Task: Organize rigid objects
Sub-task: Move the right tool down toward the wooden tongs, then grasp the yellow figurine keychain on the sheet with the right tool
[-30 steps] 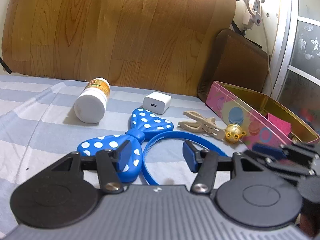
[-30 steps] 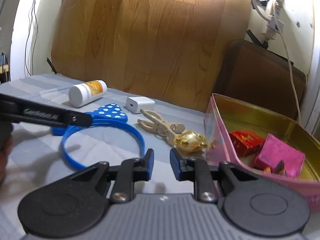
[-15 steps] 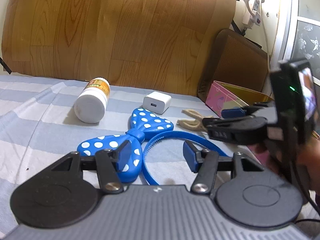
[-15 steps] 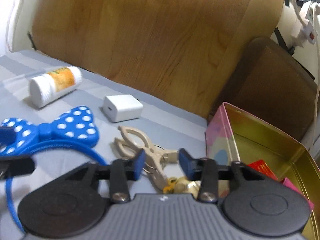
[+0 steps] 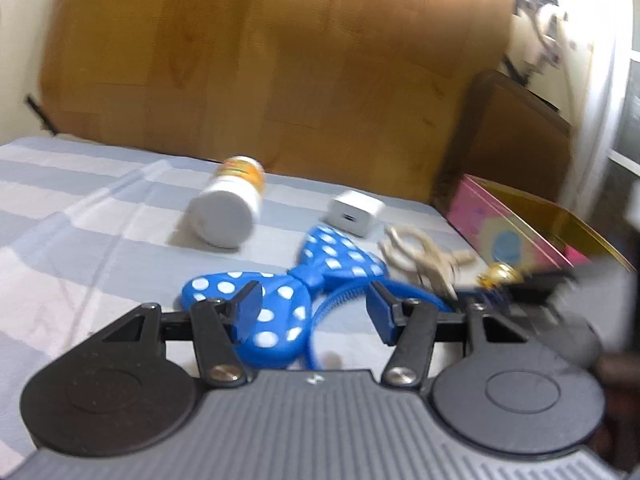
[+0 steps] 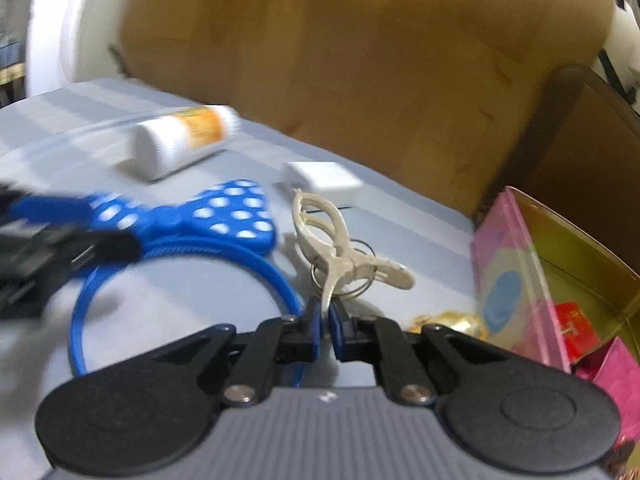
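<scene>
My right gripper [image 6: 326, 322] is shut on the near tip of a cream plastic clip [image 6: 340, 252] with a metal ring. The clip also shows in the left wrist view [image 5: 424, 256]. My left gripper [image 5: 314, 306] is open, just above the blue polka-dot bow headband [image 5: 280, 300], which lies on the striped bedsheet and shows in the right wrist view [image 6: 224, 216]. A gold bell [image 6: 452, 322] lies beside the pink tin box [image 6: 508, 264], which holds red and pink packets.
A white pill bottle [image 5: 230, 208] lies on its side and a white charger cube [image 5: 354, 216] sits behind the bow. A wooden headboard [image 5: 260, 72] stands behind. A dark brown panel [image 5: 516, 140] stands behind the tin [image 5: 516, 232].
My right gripper moved down to the clip and closed on its near tip. Both views are now motion-blurred; the left gripper shifted slightly and stays open.
</scene>
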Available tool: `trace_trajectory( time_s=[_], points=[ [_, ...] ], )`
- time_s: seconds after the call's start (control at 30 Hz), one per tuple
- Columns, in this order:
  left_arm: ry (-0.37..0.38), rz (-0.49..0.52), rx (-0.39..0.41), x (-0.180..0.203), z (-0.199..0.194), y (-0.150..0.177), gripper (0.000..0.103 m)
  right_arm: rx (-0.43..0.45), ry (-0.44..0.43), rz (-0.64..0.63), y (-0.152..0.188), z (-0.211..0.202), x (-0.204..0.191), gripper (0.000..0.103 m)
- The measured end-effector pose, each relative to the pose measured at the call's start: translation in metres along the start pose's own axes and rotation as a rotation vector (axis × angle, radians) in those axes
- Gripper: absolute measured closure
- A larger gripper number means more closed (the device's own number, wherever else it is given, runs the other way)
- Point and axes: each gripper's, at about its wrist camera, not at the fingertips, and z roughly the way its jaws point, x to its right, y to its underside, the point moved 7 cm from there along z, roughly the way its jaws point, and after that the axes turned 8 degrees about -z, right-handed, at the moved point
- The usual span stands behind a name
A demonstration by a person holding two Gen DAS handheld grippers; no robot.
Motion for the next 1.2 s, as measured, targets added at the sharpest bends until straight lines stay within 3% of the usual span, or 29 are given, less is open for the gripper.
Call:
trace_trajectory(
  time_s=[0.17, 0.2, 0.27, 0.4, 0.6, 0.77, 0.9, 1.0, 1.1, 1.13, 1.2],
  points=[
    [-0.029, -0.061, 0.01, -0.012, -0.002, -0.005, 0.043, 0.039, -0.165, -0.128, 0.002, -0.037, -0.043, 0.092],
    [-0.03, -0.062, 0.011, -0.013, -0.002, -0.005, 0.043, 0.042, -0.171, -0.16, 0.002, -0.042, -0.047, 0.088],
    [-0.031, -0.058, 0.011, -0.012, -0.003, -0.005, 0.043, 0.044, -0.162, -0.208, 0.001, -0.05, -0.042, 0.072],
    [-0.029, -0.055, 0.01, -0.011, -0.004, -0.006, 0.043, 0.031, -0.106, -0.237, -0.006, -0.058, -0.004, 0.068],
    [-0.024, -0.049, 0.028, -0.009, -0.005, -0.006, 0.043, -0.114, -0.071, -0.319, -0.014, -0.046, 0.046, 0.066],
    [-0.006, 0.001, 0.081, -0.001, -0.014, -0.009, 0.043, -0.235, -0.107, -0.467, -0.007, -0.028, 0.049, 0.057],
    [-0.008, 0.043, 0.098, 0.005, -0.015, -0.009, 0.043, -0.314, -0.047, -0.579, 0.001, -0.007, 0.049, 0.054],
    [-0.012, 0.056, 0.12, 0.006, -0.017, -0.011, 0.043, -0.35, -0.031, -0.62, 0.004, 0.006, 0.053, 0.046],
    [-0.014, 0.05, 0.119, 0.005, -0.017, -0.011, 0.043, -0.356, -0.039, -0.636, 0.003, 0.018, 0.058, 0.049],
    [-0.015, 0.046, 0.115, 0.005, -0.016, -0.011, 0.043, -0.363, -0.05, -0.62, 0.002, 0.02, 0.06, 0.059],
    [-0.016, 0.04, 0.111, 0.004, -0.016, -0.011, 0.043, -0.371, -0.08, -0.579, 0.001, 0.021, 0.061, 0.062]
  ],
)
